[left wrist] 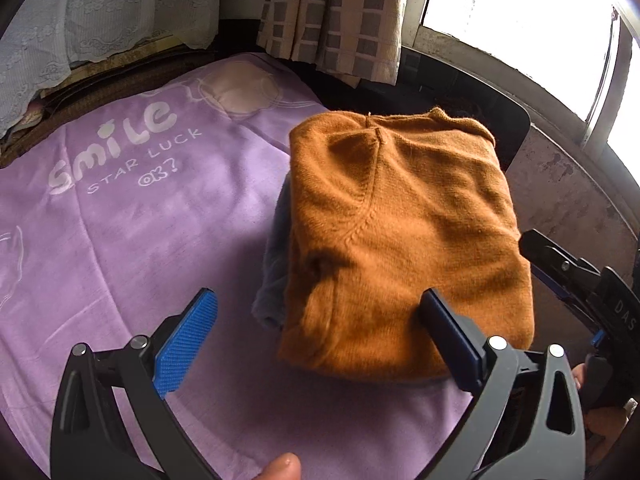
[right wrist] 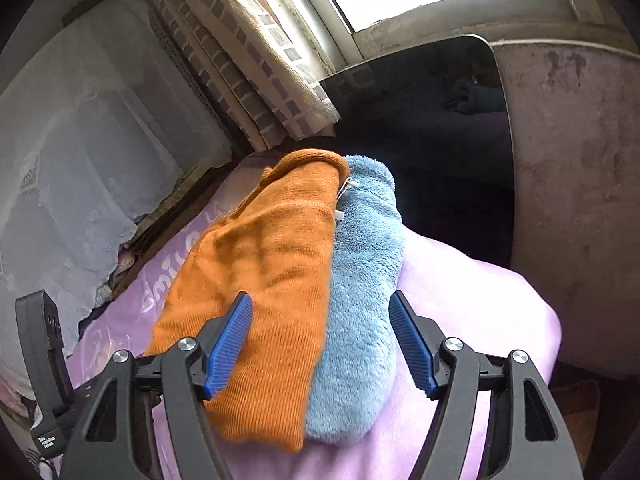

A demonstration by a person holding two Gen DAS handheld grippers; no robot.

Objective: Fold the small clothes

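Nearest the left wrist camera, a fingertip (left wrist: 282, 466) is seen at the bottom edge, between the arms of the left tool (left wrist: 318, 336). Its jaws are spread wide and nothing is gripped; the right-hand pad is seen in front of the near edge of a folded orange sweater (left wrist: 404, 240), though contact cannot be confirmed. The sweater is laid as a squared bundle on top of a folded blue fleece garment (right wrist: 360, 304), which shows at the bundle's left side in the left view. Both are placed on a purple printed sheet (left wrist: 120, 220) covering the bed, towards its right-hand part. From the right wrist view, the right tool (right wrist: 320, 340) is seen held over the near end of the stack, its jaws standing wide apart with no cloth pinched between the blue pads. Checked curtains (left wrist: 332, 16) and a bright window (left wrist: 520, 12) are noted behind.
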